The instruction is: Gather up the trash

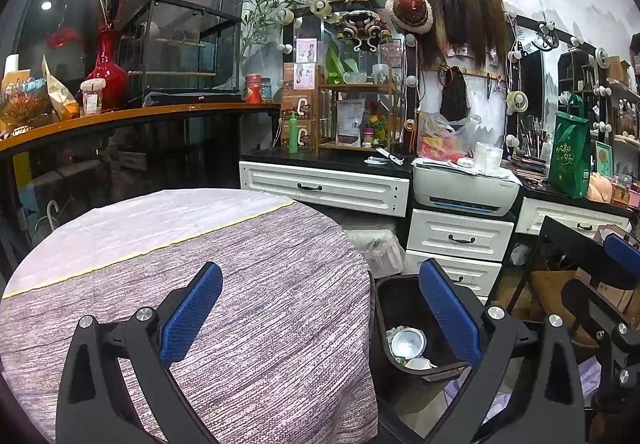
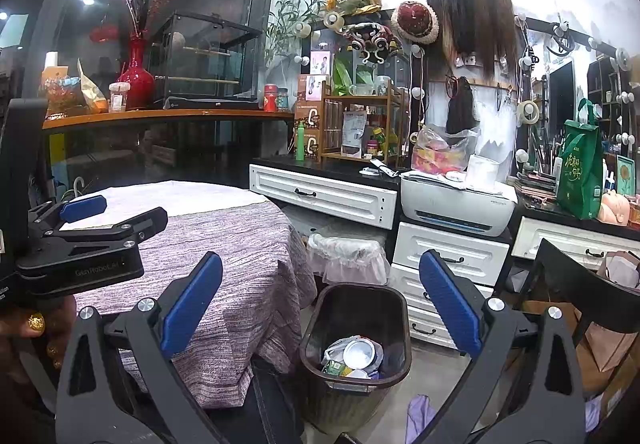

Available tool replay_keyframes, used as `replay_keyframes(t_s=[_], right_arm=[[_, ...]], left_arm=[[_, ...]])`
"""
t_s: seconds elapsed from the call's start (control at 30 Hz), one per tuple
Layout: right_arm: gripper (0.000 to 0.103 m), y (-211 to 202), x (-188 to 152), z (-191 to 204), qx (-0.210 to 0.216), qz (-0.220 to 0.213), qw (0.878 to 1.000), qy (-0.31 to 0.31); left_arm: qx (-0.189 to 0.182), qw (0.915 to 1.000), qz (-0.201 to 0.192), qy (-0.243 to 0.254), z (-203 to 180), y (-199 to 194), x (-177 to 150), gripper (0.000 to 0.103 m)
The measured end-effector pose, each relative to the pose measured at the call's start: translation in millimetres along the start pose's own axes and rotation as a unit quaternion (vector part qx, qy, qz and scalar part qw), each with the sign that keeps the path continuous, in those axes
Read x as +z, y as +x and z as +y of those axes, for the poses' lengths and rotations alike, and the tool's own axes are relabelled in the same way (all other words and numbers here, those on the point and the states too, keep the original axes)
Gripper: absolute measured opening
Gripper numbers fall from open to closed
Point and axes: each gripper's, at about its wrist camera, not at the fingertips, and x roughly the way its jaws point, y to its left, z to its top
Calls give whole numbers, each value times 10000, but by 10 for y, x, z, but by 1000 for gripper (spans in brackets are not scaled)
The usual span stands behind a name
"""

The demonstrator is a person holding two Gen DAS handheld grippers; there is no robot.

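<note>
Now Both Tools Hang Empty by the Bin

Now we hold the left tool released, its blue pads wide apart over the edge of the cloth-covered desk. Our right tool is likewise spread and grasping nothing, above the dark bin on the floor just beside the desk. Trash lies in the bin: a foil lid and wrappers, the rest too jumbled to name. From the left view, the bin's near wall is cut off by our tool. A second, lined bin stands behind, under the white drawers. Open floor shows right of the bin.
</note>
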Motion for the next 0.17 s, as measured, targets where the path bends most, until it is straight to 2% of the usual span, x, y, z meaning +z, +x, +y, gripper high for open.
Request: replay_keyframes(t_s=[0.17], right_arm=[[97, 4, -13, 7, 6, 17, 10000, 1]], left_arm=[[3, 10000, -2, 8, -5, -1, 3, 97]])
